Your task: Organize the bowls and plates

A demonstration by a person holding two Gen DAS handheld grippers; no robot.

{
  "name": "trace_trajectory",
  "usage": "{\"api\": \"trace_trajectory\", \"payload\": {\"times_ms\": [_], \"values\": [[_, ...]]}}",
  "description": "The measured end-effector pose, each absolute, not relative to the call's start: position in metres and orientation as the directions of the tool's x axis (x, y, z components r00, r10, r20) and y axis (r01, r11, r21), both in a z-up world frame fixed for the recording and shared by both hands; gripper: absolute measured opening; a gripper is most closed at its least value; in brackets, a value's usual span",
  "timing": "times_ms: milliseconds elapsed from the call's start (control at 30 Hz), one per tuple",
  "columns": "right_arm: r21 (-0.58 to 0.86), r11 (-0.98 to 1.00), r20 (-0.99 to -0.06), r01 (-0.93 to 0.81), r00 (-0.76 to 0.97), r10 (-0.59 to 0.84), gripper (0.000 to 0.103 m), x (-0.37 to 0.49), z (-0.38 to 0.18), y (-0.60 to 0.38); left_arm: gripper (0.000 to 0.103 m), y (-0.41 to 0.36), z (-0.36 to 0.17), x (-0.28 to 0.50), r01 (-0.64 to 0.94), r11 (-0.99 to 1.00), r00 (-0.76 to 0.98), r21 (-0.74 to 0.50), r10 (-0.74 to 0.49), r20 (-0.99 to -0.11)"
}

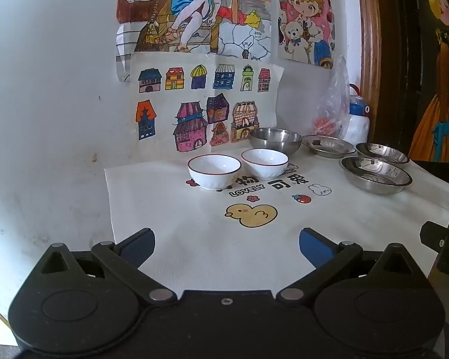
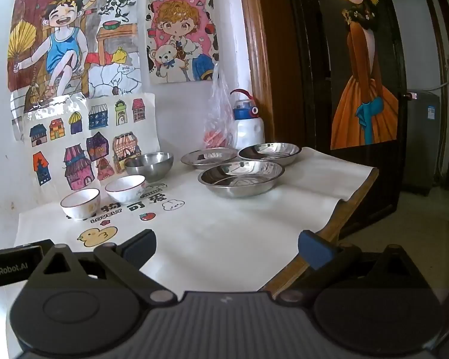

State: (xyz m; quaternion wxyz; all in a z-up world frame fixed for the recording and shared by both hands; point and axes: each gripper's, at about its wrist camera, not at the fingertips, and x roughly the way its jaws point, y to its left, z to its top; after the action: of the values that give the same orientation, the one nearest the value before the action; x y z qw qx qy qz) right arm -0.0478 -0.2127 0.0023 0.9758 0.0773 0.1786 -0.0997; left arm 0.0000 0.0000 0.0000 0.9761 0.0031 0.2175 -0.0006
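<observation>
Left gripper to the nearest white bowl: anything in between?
No objects. In the left wrist view, only the white cloth with its duck print lies between the open left gripper and that bowl.

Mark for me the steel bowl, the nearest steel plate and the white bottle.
steel bowl (image 2: 152, 166): right wrist view, on its outer side wall.
nearest steel plate (image 2: 239, 176): right wrist view, on its inner base.
white bottle (image 2: 250, 131): right wrist view, on its white body below the blue cap.

Reading "LOVELY" on worktop cloth (image 1: 284, 239), "MORNING" on cartoon poster (image 2: 181, 33), "GenRobot.AI" on black device (image 2: 12, 264) at left edge.
</observation>
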Motion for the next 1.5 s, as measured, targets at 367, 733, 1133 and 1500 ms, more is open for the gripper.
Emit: {"api": "trace_trajectory", "payload": {"times_ms": [367,733,1133,1500], "values": [[0.112,0.968,-0.365,0.222,0.916,-0.168,0.103,-0.0472,0.0022,-0.2118,0.102,0.0001,0.0000,0.0000,0.003,1.000,0.905,0.003,-0.002,-0.426],[0.111,0.968,-0.365,0.224,0.915,-0.169,0.103,-0.0466,0.0019,-0.2111,0.102,-0.0004,-0.0001,0.0005,0.004,1.000,0.903,-0.001,-0.004,-0.430],[0.106,0.969,-0.365,0.221,0.915,-0.169,0.103,-0.0450,0.0036,-0.2099,0.102,0.0007,0.0013,-0.0009,0.006,1.000,0.903,-0.004,-0.007,-0.429],[0.102,0.970,-0.368,0.220,0.914,-0.169,0.103,-0.0429,0.0042,-0.2090,0.102,0.0024,0.0010,-0.0014,0.007,1.000,0.902,-0.008,-0.009,-0.431]]}}
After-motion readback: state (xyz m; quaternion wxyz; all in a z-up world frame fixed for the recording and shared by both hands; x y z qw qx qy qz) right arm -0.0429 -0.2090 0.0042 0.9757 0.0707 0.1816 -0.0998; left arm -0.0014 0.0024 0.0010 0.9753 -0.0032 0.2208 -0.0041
